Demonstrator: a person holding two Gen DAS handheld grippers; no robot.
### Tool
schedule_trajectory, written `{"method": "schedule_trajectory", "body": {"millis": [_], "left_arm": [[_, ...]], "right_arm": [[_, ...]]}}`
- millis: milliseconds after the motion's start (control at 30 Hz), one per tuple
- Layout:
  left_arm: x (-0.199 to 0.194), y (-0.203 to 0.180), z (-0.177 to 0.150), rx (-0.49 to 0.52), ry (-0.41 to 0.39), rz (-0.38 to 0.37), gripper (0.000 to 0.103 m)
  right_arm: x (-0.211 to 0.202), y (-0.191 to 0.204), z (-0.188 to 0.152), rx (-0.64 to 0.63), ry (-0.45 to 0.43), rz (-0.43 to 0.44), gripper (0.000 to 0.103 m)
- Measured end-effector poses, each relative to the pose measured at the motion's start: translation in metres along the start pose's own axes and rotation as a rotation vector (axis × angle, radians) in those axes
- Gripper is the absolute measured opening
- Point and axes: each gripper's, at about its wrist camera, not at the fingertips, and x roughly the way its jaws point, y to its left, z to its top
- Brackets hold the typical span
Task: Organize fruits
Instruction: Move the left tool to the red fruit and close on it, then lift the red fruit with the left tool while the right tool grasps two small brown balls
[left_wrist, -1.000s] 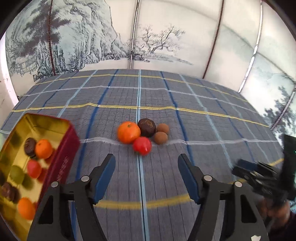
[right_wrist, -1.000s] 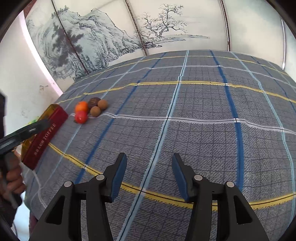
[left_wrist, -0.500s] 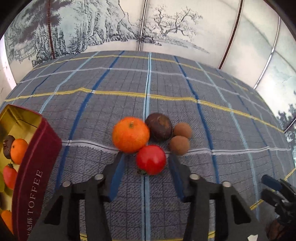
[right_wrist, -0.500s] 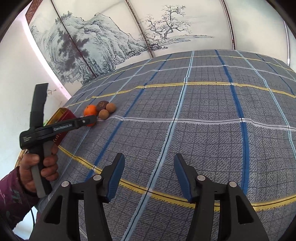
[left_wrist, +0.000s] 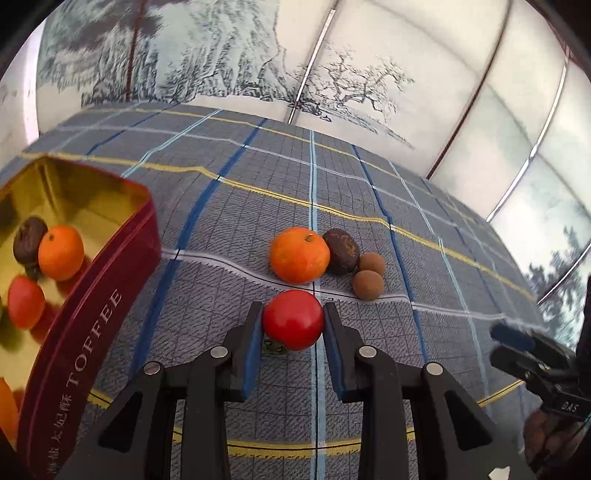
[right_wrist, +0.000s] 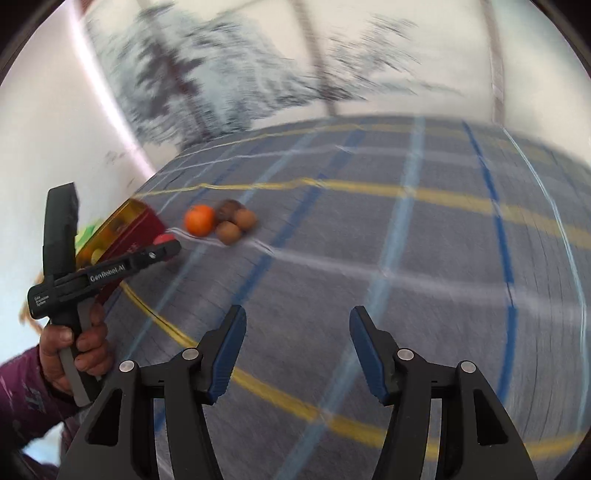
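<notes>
The left gripper (left_wrist: 293, 320) has just closed its blue pads on a red tomato (left_wrist: 293, 319) at the six o'clock side of a small cluster of fruit on a plaid tablecloth (left_wrist: 369, 369). At twelve o'clock from the tomato sits an orange (left_wrist: 299, 254), touching a dark brown fruit (left_wrist: 342, 251) at its three o'clock, with two small tan fruits (left_wrist: 367, 284) just beside that. At nine o'clock stands an open red toffee tin (left_wrist: 92, 280) holding more fruit.

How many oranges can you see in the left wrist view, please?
3: one on the cloth, one in the toffee tin, one cut off at the tin's lower edge; more may be hidden.
</notes>
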Motion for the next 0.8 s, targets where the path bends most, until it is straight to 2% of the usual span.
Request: {"method": "schedule_trajectory", "body": {"millis": [133,233,433,700,733,767,800], "left_arm": [[0.002,0.007,0.0,-0.049,0.014,-0.008,0.027],[0.001,0.012,-0.001,-0.073,0.009,-0.007,0.027],[0.0,0.014,-0.002,-0.079,0.005,0.003,0.027],[0.001,0.015,-0.002,-0.087,0.003,-0.006,0.028],[0.001,0.015,-0.002,-0.086,0.003,-0.005,0.028],[0.001,0.015,-0.002,-0.086,0.003,-0.005,0.028],[0.001,0.016,-0.002,-0.085,0.003,-0.004,0.028]], "right_arm": [[0.031,0.025,0.034,-0.158,0.002,0.079,0.064],[0.07,0.037,0.052,-0.256,0.057,0.095,0.064],[0.111,0.048,0.061,-0.317,0.112,0.102,0.064],[0.129,0.052,0.073,-0.337,0.122,0.11,0.064],[0.129,0.052,0.073,-0.339,0.124,0.119,0.062],[0.129,0.052,0.072,-0.345,0.125,0.123,0.05],[0.128,0.053,0.071,-0.357,0.121,0.108,0.047]]}}
